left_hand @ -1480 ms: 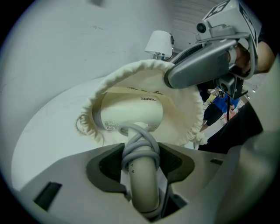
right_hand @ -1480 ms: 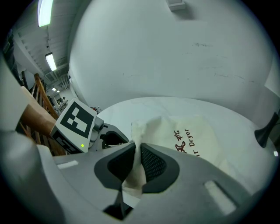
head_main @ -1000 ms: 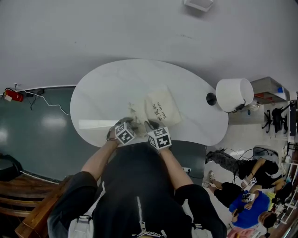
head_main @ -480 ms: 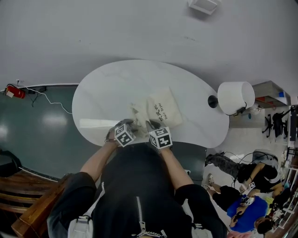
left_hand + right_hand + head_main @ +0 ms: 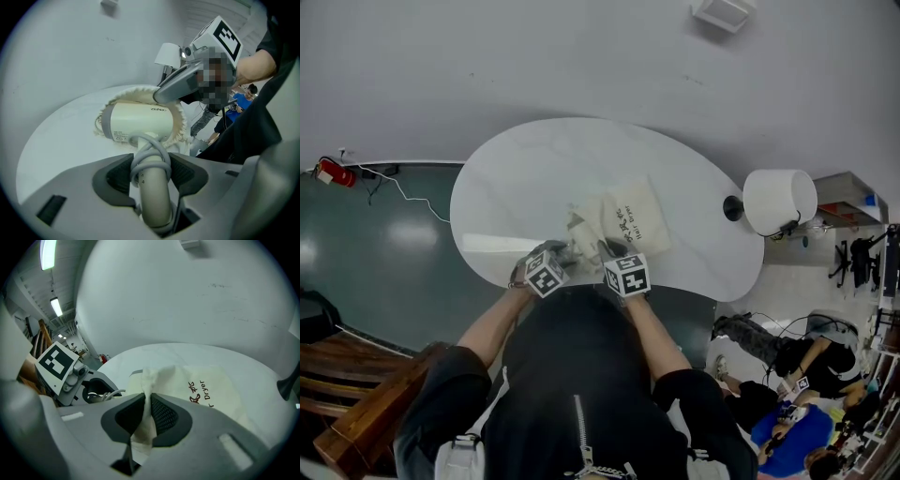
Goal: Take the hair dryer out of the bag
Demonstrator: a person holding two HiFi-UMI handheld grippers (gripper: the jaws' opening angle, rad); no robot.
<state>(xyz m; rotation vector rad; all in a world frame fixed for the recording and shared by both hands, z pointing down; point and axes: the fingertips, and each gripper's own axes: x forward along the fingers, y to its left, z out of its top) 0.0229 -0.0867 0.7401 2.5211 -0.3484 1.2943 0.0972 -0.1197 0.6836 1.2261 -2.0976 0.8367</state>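
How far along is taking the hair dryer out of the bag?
Done: both grips are set. In hand: the left gripper clamps the hair dryer by its handle, the right gripper pinches the bag. Left: the dryer's body lies in the bag's mouth; pull it free.

We see soft, even indoor light and only faint shadows. A pale streak of glare lies on the white table (image 5: 525,178). Strip lamps (image 5: 47,254) glow overhead in the right gripper view. Every picture bulges at its edges; both gripper views have dark corners.
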